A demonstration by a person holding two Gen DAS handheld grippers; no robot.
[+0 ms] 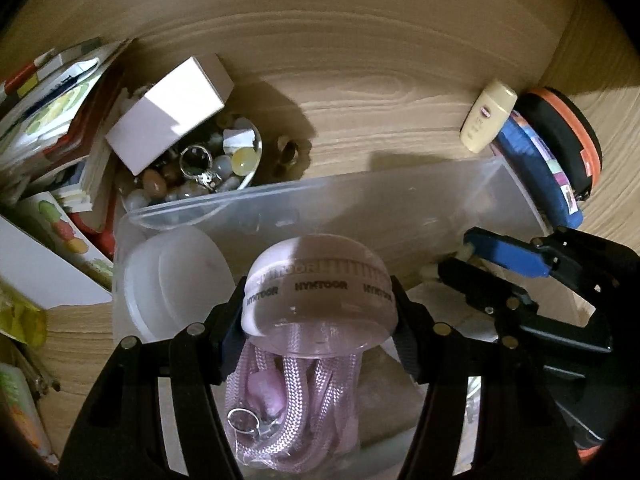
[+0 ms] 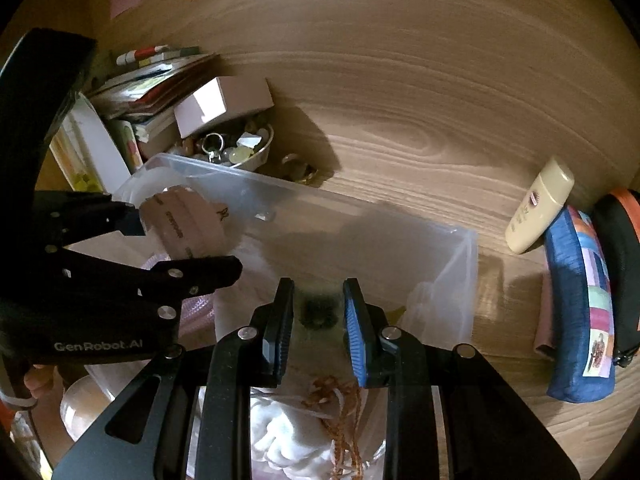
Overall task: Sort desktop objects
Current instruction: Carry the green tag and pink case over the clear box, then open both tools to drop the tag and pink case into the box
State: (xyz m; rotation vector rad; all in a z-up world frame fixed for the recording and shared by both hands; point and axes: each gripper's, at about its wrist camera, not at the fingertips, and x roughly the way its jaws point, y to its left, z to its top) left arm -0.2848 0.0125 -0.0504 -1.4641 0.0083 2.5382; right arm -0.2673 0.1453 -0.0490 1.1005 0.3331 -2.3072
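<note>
My left gripper (image 1: pixel 320 320) is shut on a round pale pink case (image 1: pixel 320 292) printed HYKTOOR, sealed in a clear bag with a pink braided cord (image 1: pixel 292 396) hanging under it. It hangs over the left half of a clear plastic bin (image 1: pixel 320 184). The right wrist view shows that gripper (image 2: pixel 188 244) from the side, still clamping the case (image 2: pixel 180 224). My right gripper (image 2: pixel 318 328) is over the bin (image 2: pixel 360 208), its jaws narrow on a clear bag (image 2: pixel 316 420) with a white item and an orange cord. Its blue pad (image 1: pixel 508 252) shows at the right.
A bowl of stones and rings (image 1: pixel 208 168) with a white box (image 1: pixel 172 112) on it stands behind the bin, beside stacked books (image 1: pixel 60 120). A cream tube (image 2: pixel 540 208), a blue pouch (image 2: pixel 580 300) and a black-and-orange case (image 2: pixel 620 264) lie to the right. A round white tub (image 1: pixel 176 276) sits in the bin.
</note>
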